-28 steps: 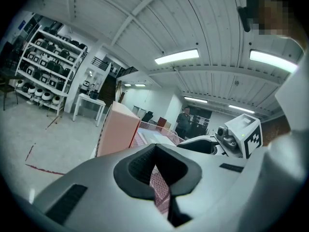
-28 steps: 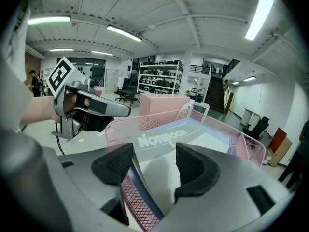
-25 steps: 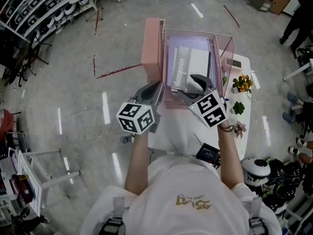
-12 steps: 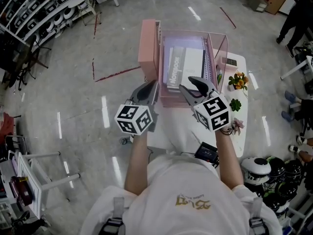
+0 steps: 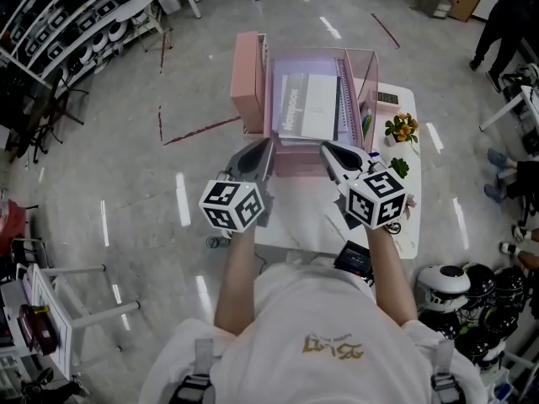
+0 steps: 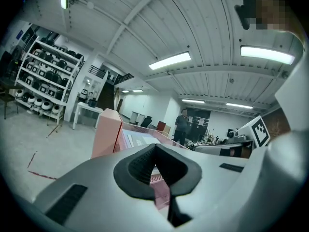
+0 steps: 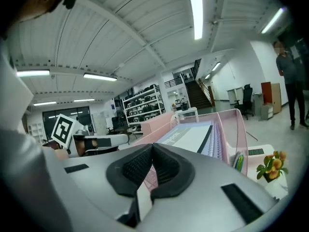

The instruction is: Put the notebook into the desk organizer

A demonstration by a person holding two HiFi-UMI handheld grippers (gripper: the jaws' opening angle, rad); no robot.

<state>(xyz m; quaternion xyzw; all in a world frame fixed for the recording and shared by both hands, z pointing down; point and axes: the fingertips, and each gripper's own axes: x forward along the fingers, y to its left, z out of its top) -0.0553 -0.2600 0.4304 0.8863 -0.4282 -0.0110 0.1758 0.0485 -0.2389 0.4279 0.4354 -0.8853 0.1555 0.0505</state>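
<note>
A white spiral-bound notebook point(image 5: 307, 106) lies leaning inside the pink desk organizer point(image 5: 249, 82) on a small white table point(image 5: 295, 217). In the right gripper view the notebook point(image 7: 190, 135) rests against the clear pink wall of the organizer point(image 7: 231, 129). My right gripper point(image 5: 326, 148) hovers just short of the organizer's near edge, its jaws shut with nothing between them point(image 7: 152, 149). At the same height, by the organizer's near left corner, my left gripper point(image 5: 263, 146) is also shut and empty point(image 6: 155, 149). The organizer's pink side point(image 6: 107, 132) shows ahead of it.
An orange-flowered plant point(image 5: 401, 128), a small green plant point(image 5: 399, 167) and a calculator point(image 5: 388, 98) stand on the table's right side. A black device point(image 5: 355, 262) lies at its near edge. Shelving point(image 5: 67, 15) lines the far left; a person point(image 5: 497, 7) stands far right.
The right gripper's jaws were open at the notebook's near edge and have closed empty; the gripper has drawn back a little toward me. The left gripper has stayed put.
</note>
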